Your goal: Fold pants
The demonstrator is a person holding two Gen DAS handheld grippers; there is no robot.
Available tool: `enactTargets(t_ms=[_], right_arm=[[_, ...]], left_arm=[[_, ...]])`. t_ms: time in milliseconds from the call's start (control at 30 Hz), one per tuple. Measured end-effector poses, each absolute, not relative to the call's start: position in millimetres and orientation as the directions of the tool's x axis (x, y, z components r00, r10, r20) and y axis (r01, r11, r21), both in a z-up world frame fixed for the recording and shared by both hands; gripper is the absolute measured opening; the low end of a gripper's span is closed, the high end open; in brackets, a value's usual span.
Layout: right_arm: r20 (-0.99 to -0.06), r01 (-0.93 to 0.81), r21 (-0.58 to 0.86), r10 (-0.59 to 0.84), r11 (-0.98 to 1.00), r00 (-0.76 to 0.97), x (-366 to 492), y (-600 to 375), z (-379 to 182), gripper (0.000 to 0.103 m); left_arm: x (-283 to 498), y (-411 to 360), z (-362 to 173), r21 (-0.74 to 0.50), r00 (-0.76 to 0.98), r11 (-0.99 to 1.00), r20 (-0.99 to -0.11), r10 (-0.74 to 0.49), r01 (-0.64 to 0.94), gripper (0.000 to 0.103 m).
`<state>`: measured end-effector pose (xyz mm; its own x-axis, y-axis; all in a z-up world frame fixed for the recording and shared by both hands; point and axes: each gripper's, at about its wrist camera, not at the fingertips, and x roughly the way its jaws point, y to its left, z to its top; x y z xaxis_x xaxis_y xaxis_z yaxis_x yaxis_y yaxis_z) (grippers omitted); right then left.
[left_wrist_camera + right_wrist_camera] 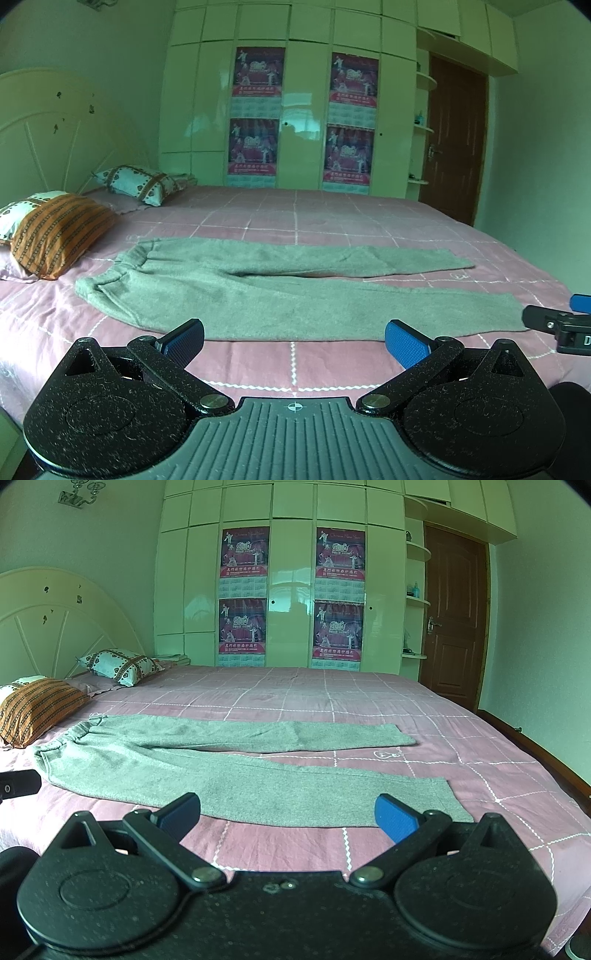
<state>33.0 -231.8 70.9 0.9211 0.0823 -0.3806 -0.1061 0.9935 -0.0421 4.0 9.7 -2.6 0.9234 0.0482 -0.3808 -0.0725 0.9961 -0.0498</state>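
1. I see the pants lying flat and unfolded on the pink checked bedspread, lengthwise across the bed — waistband toward the pillows on the left, leg ends toward the right

2. The two legs lie side by side and part slightly toward the cuffs; a strip of bedspread shows between them. In the right wrist view the near leg's cuff ends just beyond the blue pad of my right tool

3. Left gripper: fingers spread wide, nothing between them. It hangs over the near edge of the bed, just short of the near leg's long edge, around mid-thigh — I cannot tell whether the tips touch the cloth

4. Right gripper: fingers likewise spread wide and empty, facing the lower part of the near leg. Its tip also shows at the right edge of the left wrist view, beside the near cuff

5. An orange striped pillow and a white patterned pillow sit at the headboard end, apart from the waistband

6. Background: a pale wardrobe with four posters on its doors, and a brown door to its right
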Motion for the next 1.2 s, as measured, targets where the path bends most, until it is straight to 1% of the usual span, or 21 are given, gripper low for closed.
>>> enactTargets(t_ms=[167,300,367,500,567,600,667,800,900,1067,1100,1200], right_arm=[[-0.352,-0.109,-0.027,0.093,0.994,0.931,38.7,-230.6,71.0,0.096],[-0.328,-0.127,-0.019,0.114,0.992,0.938,52.3,-240.7,84.4,0.096],[-0.333,-0.138,-0.019,0.124,0.990,0.935,64.7,-244.5,85.0,0.096],[-0.359,-0.127,0.006,0.121,0.992,0.926,91.0,-256.6,83.8,0.090],[-0.379,-0.116,0.020,0.115,0.993,0.918,102.9,-262.2,80.1,0.089],[-0.390,-0.117,0.026,0.118,0.993,0.913,108.0,-263.6,77.3,0.086],[-0.418,-0.122,0.027,0.122,0.992,0.900,121.6,-265.9,71.6,0.082],[-0.452,-0.139,0.011,0.129,0.990,0.883,154.5,-262.3,68.2,0.073],[-0.474,-0.151,0.021,0.143,0.988,0.869,190.5,-259.0,71.3,0.067],[-0.498,-0.172,0.016,0.157,0.985,0.853,259.8,-244.3,74.6,0.065],[-0.505,-0.177,0.009,0.157,0.984,0.849,274.3,-239.7,73.9,0.062],[-0.528,-0.211,-0.006,0.176,0.978,0.831,319.5,-223.6,70.2,0.055]], left_arm=[[20.0,19.7,-1.2,-0.062,0.920,0.993,-0.385,0.067,-0.098,0.103],[48.7,40.9,1.1,-0.146,0.910,0.980,-0.409,0.066,-0.137,0.103],[64.8,50.5,-1.3,-0.154,0.903,0.976,-0.422,0.077,-0.155,0.103],[100.0,60.1,-7.2,-0.075,0.878,0.986,-0.469,0.095,-0.146,0.103],[112.9,63.1,-8.6,-0.026,0.881,0.992,-0.464,0.097,-0.123,0.103],[118.0,65.7,-9.0,-0.006,0.882,0.992,-0.459,0.109,-0.126,0.103],[133.7,77.4,-11.7,-0.008,0.879,0.993,-0.467,0.097,-0.114,0.103],[166.5,114.5,-14.6,-0.032,0.859,0.989,-0.499,0.110,-0.145,0.103],[199.9,154.3,-16.0,-0.019,0.843,0.981,-0.514,0.155,-0.192,0.103],[265.7,222.1,-17.3,-0.023,0.813,0.968,-0.548,0.196,-0.249,0.103],[279.7,232.9,-17.5,-0.018,0.811,0.968,-0.550,0.198,-0.249,0.102],[322.0,261.9,-19.6,0.010,0.807,0.972,-0.555,0.201,-0.236,0.086]])
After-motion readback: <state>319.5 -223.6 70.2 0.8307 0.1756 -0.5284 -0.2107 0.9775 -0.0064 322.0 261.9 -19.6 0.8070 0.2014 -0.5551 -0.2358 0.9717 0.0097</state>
